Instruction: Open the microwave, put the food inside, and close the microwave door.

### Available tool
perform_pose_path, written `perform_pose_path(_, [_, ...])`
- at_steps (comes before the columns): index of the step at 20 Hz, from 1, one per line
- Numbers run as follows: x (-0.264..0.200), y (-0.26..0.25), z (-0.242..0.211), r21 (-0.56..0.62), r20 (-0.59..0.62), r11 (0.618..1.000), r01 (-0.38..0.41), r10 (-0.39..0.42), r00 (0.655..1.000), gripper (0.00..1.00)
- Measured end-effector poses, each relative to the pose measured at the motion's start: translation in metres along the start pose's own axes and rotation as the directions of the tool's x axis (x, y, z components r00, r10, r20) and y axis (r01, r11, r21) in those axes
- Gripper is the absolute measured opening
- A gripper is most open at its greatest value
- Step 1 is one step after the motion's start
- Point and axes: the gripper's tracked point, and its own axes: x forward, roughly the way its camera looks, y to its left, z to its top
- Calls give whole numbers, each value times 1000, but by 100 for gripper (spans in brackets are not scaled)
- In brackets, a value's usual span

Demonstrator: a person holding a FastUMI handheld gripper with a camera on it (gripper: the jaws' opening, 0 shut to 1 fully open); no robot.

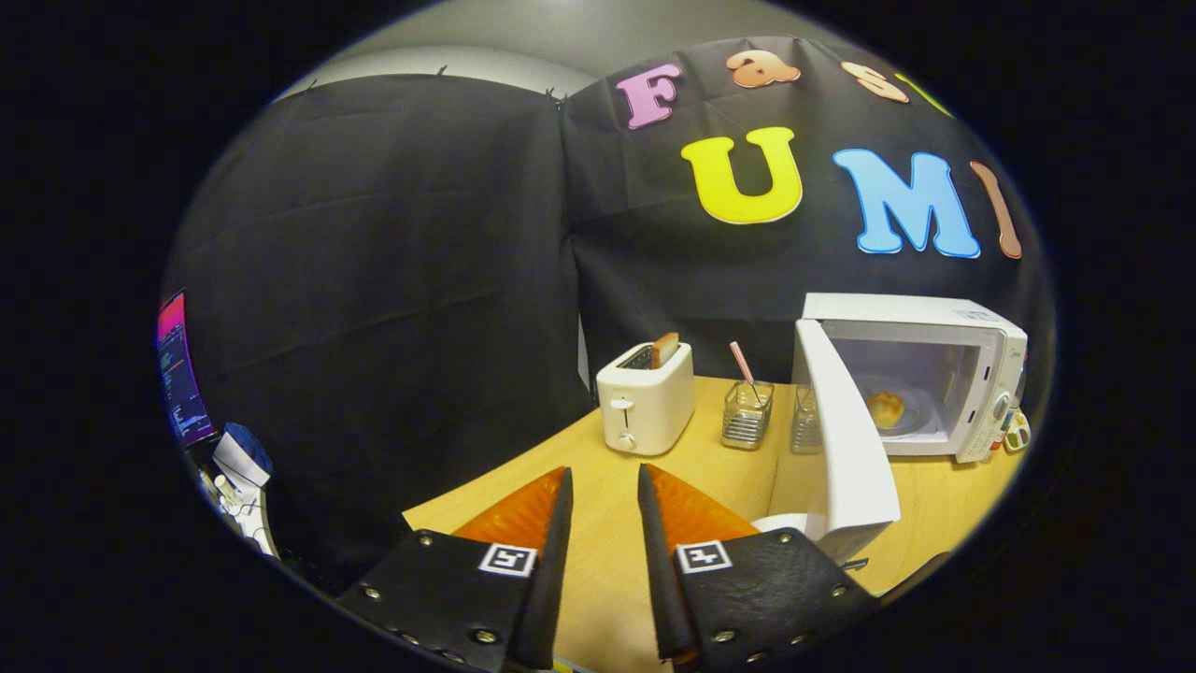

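The tongs (603,477) were held slightly parted at the lower centre of the frame, with nothing gripped between the fingers and only bare desk (934,505) seen in the gap. The microwave (944,374) stood at the right, its door (846,439) swung open toward the tongs. The food (886,408) was already seated on the plate inside the cavity. The door was judged the remaining item: it was left within reach for a closing push. A toaster (647,397) was placed left of the microwave.
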Motion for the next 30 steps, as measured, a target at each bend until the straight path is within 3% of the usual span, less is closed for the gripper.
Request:
perform_pose_path(1, [1,-7,-8,-2,-16,1000,25,-25,1000,24])
perform_pose_path(3, [3,-15,-23,-7,-59,999,40,-40,997,9])
perform_pose_path(7, [-2,-36,-44,-16,-120,997,72,-74,990,9])
perform_pose_path(9, [-6,-43,-49,-28,-139,997,78,-81,987,3])
perform_pose_path(15, [-28,-80,-56,-44,-167,994,101,-107,980,2])
perform_pose_path(30, [-63,-222,-36,-10,-141,967,254,-252,957,2])
